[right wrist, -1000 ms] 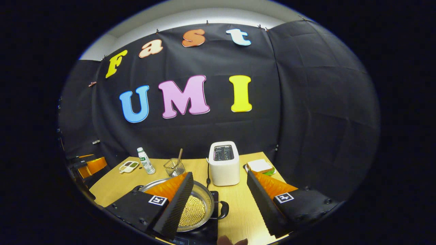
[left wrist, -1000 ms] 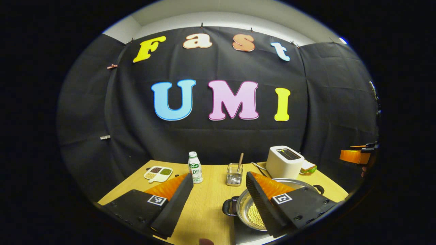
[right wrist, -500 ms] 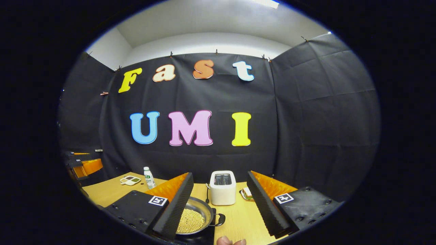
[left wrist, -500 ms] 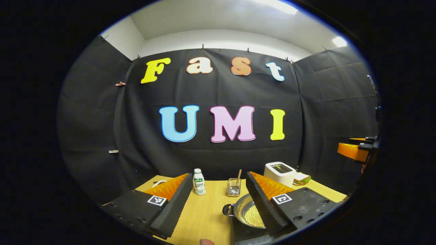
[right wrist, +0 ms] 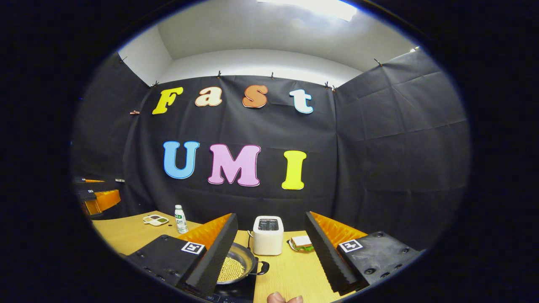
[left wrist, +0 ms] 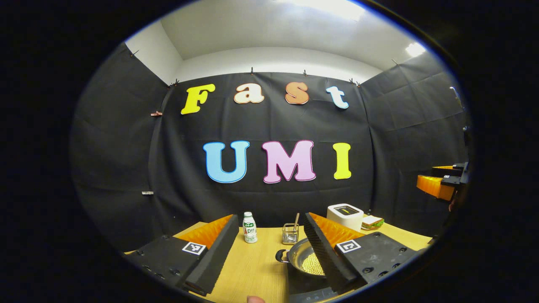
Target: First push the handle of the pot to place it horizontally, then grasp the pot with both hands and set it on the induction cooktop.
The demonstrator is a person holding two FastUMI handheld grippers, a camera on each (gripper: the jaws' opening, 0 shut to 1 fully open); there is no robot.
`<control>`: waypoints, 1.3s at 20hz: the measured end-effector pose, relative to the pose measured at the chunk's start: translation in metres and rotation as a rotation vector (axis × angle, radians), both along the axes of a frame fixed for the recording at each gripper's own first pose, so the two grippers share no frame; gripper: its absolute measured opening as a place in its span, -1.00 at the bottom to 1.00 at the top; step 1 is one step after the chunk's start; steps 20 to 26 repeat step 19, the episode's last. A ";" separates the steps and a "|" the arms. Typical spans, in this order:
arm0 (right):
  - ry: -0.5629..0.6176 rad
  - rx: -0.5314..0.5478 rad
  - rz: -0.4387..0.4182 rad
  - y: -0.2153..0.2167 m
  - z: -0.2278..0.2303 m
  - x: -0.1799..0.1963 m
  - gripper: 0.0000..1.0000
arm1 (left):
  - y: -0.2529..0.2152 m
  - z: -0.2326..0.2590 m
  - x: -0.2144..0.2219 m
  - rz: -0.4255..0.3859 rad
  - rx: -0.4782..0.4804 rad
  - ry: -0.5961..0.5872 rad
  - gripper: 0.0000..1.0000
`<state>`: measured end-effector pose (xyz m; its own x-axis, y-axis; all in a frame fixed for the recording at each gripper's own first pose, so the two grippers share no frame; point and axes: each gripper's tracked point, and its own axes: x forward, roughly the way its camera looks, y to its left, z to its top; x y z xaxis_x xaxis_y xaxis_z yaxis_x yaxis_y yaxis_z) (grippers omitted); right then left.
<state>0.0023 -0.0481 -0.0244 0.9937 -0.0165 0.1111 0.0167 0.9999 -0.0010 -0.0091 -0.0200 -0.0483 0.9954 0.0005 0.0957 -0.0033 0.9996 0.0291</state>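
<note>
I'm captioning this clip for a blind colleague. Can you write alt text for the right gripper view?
The open right gripper hangs above a wooden table, holding nothing. A steel pot of yellow beans sits on a black induction cooktop behind its left finger. Beyond stand a white toaster, a sandwich plate and a small white bottle.

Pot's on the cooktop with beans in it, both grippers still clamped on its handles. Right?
Not quite. The pot sits on the induction cooktop with beans inside, but neither gripper holds it. In the right gripper view the right gripper is open and clear of the handles; the left gripper view shows the left gripper open too.
</note>
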 end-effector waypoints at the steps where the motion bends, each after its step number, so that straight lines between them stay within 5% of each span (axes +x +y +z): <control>1: -0.002 0.001 0.001 -0.001 -0.001 -0.001 0.99 | -0.002 -0.002 -0.001 -0.005 -0.003 0.004 0.99; 26: 0.001 -0.030 0.002 -0.003 -0.008 -0.006 0.95 | -0.012 0.001 -0.003 0.013 0.046 -0.003 0.93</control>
